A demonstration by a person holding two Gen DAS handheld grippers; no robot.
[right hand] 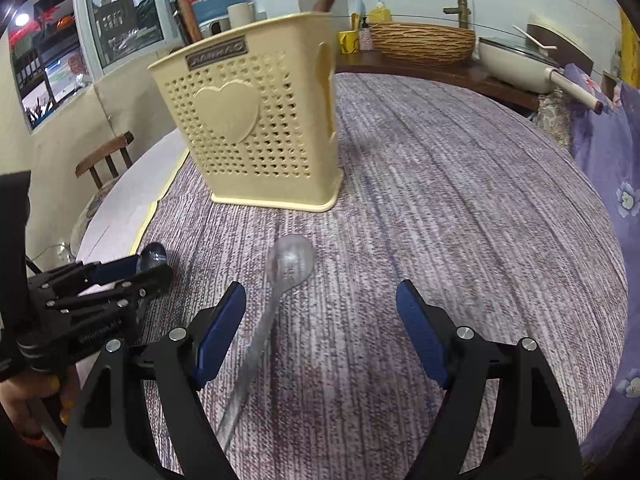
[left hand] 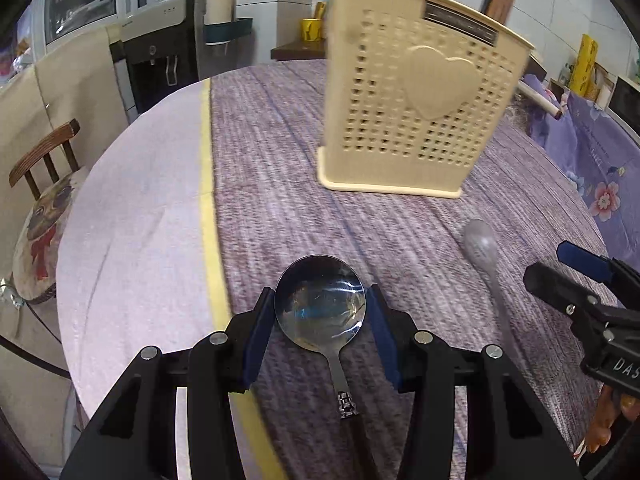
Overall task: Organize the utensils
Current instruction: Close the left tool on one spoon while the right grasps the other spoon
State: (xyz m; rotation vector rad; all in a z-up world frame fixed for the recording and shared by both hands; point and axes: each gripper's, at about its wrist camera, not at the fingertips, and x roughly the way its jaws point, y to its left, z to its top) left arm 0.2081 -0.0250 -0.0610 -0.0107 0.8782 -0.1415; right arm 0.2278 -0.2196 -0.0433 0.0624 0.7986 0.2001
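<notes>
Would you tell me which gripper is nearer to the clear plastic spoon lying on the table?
Right. The right gripper is open, with the clear plastic spoon lying between its fingers. The left gripper is off to the spoon's left, around the metal spoon.

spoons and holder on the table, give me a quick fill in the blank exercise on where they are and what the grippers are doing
1. The left gripper has its fingers on either side of the metal spoon's ____.
2. The raised shape on the front of the cream utensil holder is a ____.
3. The right gripper is ____, and the clear plastic spoon lies on the tablecloth between its fingers.

Missing words: bowl; heart; open
</notes>
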